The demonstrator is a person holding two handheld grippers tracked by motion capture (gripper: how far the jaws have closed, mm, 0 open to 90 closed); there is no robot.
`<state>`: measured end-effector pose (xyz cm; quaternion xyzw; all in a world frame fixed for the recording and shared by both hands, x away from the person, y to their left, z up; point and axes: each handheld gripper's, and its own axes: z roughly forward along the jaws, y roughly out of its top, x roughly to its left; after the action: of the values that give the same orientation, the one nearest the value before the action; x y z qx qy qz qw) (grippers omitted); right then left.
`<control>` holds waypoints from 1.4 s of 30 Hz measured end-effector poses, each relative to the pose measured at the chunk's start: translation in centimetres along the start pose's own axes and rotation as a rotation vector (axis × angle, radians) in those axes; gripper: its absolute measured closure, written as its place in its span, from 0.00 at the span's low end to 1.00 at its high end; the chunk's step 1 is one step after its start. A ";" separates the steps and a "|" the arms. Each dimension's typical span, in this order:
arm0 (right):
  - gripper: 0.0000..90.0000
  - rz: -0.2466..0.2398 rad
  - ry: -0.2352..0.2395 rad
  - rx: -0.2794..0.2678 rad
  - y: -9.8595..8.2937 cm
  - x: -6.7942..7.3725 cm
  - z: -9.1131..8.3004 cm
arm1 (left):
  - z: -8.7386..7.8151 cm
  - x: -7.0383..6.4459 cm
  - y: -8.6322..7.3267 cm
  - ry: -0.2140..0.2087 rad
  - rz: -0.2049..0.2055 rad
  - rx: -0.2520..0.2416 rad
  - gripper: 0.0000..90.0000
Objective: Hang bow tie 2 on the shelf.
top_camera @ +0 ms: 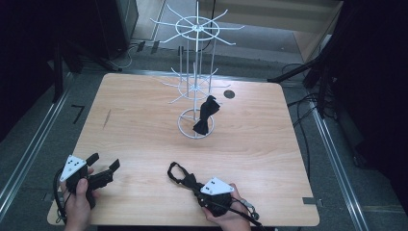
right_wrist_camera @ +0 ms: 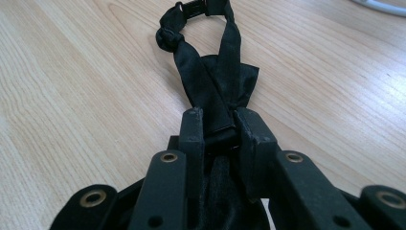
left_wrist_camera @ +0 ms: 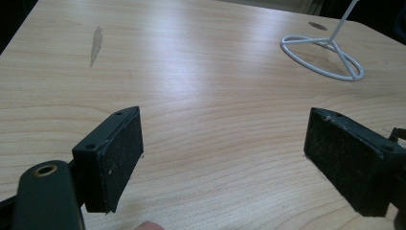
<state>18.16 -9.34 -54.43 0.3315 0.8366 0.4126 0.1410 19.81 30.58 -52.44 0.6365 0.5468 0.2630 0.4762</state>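
Where the tabletop (top_camera: 144, 120) comes nearest, two hands, one gripper in each. Left gripper (top_camera: 103, 166) low over bare wood near the left front corner, jaws wide apart, nothing between them. Right gripper (top_camera: 192, 185) near the front edge in the middle, jaws pressed close together on a black bow tie (right_wrist_camera: 218, 84). Bow part pinched between the jaws, strap loop (top_camera: 174, 172) lying flat on the wood, reaching up and to the left. Nothing between the two grippers but plain wood, well apart from each other.

Farther back, near the middle, a white wire rack (top_camera: 196, 72) standing upright on a round ring base (top_camera: 183, 126). One pole, thin arms sticking out at more than one level. Second black bow tie (top_camera: 207, 114) hanging low on the rack, just over the ring base, tilted. Open wood between the held bow tie and the rack, nothing in the way.

Farther still, a small dark round spot (top_camera: 229, 94) near the back edge. One long dark mark (top_camera: 107, 118) in the wood on the left side.

Counted: two grippers, two bow ties, one rack.
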 end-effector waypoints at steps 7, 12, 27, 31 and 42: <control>0.84 0.007 -0.004 -0.021 0.4 0.1 -0.5 | 0.0 0.0 0.0 0.000 0.001 0.002 0.16; 0.84 -0.004 -0.015 -0.064 0.8 0.1 -1.1 | 0.0 0.0 0.0 0.000 0.002 0.002 0.16; 0.84 -0.021 -0.050 -0.193 1.9 0.2 -2.8 | 0.0 0.0 0.0 0.000 0.002 0.002 0.16; 0.84 -0.025 -0.060 -0.224 2.1 0.1 -3.2 | 0.0 0.0 0.0 0.000 0.001 0.001 0.16; 0.84 -0.032 -0.072 -0.262 2.5 0.3 -3.5 | 0.0 0.0 0.0 0.000 0.002 0.002 0.16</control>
<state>17.30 -10.11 -50.29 0.3115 0.7752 0.5039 0.2194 19.83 30.56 -52.44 0.6373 0.5465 0.2629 0.4754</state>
